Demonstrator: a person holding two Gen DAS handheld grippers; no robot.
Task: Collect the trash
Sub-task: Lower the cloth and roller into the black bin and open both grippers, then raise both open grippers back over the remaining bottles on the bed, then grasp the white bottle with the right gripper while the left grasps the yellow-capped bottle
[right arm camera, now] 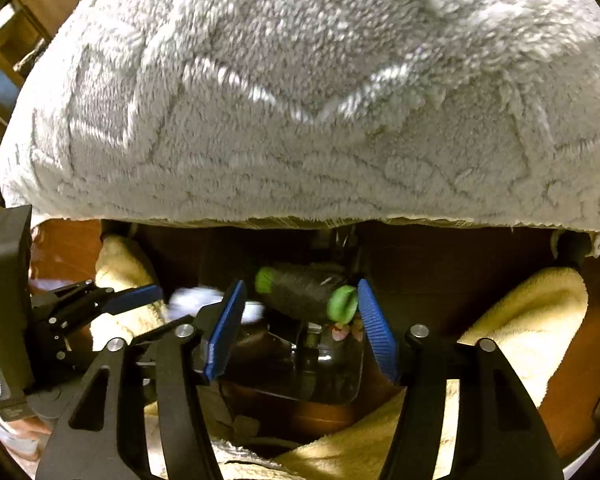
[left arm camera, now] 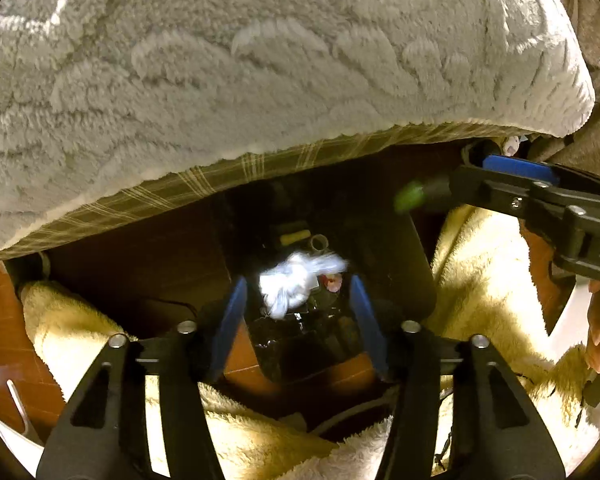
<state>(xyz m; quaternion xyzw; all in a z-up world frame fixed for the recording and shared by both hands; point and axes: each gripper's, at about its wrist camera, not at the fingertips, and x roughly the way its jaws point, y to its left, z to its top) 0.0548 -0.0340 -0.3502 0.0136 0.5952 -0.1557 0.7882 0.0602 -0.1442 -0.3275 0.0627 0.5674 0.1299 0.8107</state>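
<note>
A crumpled white tissue (left arm camera: 296,282) is blurred between the blue pads of my left gripper (left arm camera: 298,316), above a dark bin (left arm camera: 400,264) that holds trash. The jaws are wide apart and the tissue touches neither pad. In the right wrist view a dark tube with green ends (right arm camera: 306,290) is blurred between the pads of my right gripper (right arm camera: 300,320), whose jaws are also wide apart; it hangs over the clear-lined bin (right arm camera: 332,368). The tube's green end (left arm camera: 410,196) also shows in the left wrist view, at the tip of the right gripper (left arm camera: 512,178).
A grey fleece cover (left arm camera: 260,60) drapes over furniture above the bin. Yellow fleece blankets (left arm camera: 484,272) lie on both sides on the brown floor (left arm camera: 4,320). The left gripper (right arm camera: 112,300) shows at the left of the right wrist view.
</note>
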